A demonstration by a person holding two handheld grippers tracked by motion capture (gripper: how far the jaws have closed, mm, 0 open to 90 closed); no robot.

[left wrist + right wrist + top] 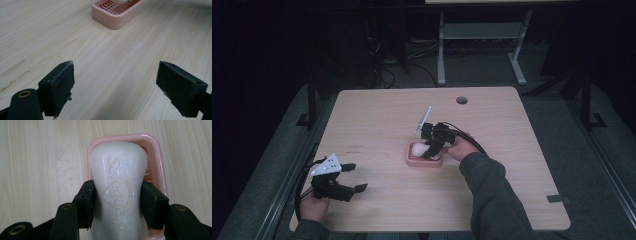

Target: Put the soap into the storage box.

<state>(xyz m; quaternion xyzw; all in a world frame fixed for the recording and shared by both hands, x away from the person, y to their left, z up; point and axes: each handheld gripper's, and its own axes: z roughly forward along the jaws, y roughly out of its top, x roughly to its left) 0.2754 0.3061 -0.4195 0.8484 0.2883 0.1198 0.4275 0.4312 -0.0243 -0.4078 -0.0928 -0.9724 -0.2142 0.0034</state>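
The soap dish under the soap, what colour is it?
The soap dish is pink, with a slatted bottom; the left gripper view shows it best.

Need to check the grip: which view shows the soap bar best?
The right gripper view: the soap bar fills it, clamped between the right claw's pads above the pink dish. The high view shows a small white blob.

A dim lab or test room: a bare wooden tabletop with a cable hole, loose floor cables, and another metal-framed desk behind.
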